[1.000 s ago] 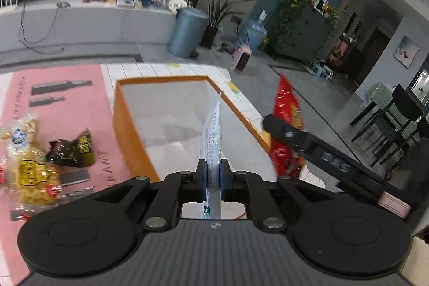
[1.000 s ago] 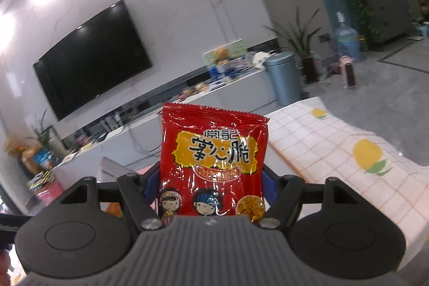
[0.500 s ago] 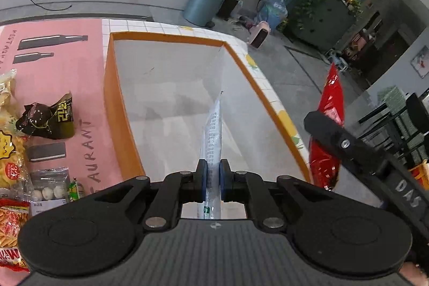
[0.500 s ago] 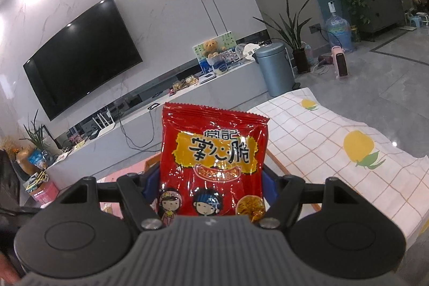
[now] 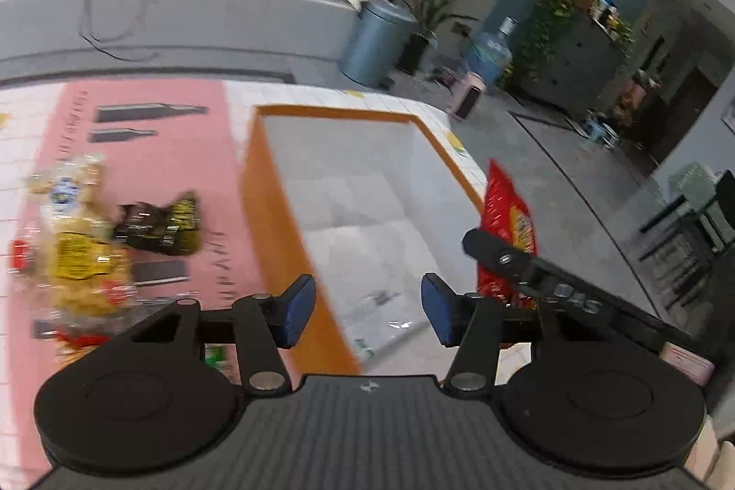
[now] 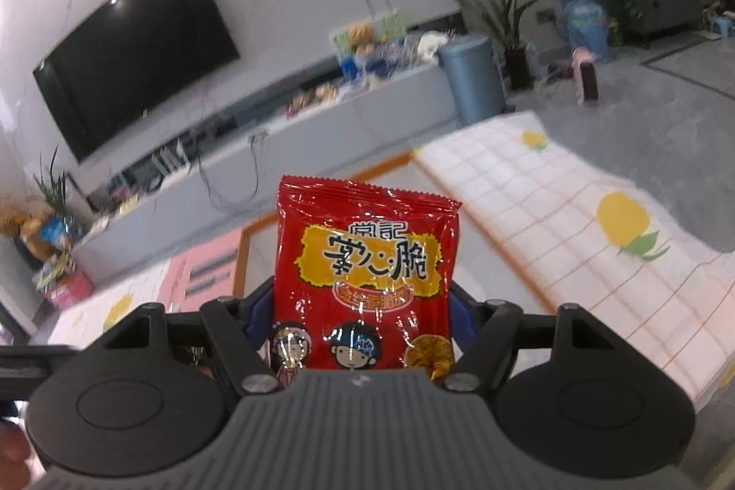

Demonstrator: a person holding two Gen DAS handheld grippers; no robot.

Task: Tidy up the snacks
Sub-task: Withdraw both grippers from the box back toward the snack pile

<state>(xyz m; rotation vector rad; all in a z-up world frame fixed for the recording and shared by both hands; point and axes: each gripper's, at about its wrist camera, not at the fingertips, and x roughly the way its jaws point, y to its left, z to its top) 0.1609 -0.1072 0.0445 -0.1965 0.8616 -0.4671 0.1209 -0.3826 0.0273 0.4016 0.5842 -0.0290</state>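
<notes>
Left tool [image 5: 367, 313] jaws opening, nothing pinched between the blue pads; a clear packet [image 5: 381, 320] lies in the orange-rimmed box [image 5: 275, 223] right below. Right tool [image 6: 360, 322] clamped on an upright red snack bag [image 6: 363, 274], held above the box's near right edge. More snacks [image 5: 82, 256] left of the box on the pink mat [image 5: 151, 150] on the tabletop [image 6: 542, 214].

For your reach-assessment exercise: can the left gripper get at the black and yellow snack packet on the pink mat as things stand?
Probably yes. The left gripper has nothing between its opening jaws, and the black and yellow packet lies uncovered on the pink mat, outside the orange box; nothing stands between them.
</notes>
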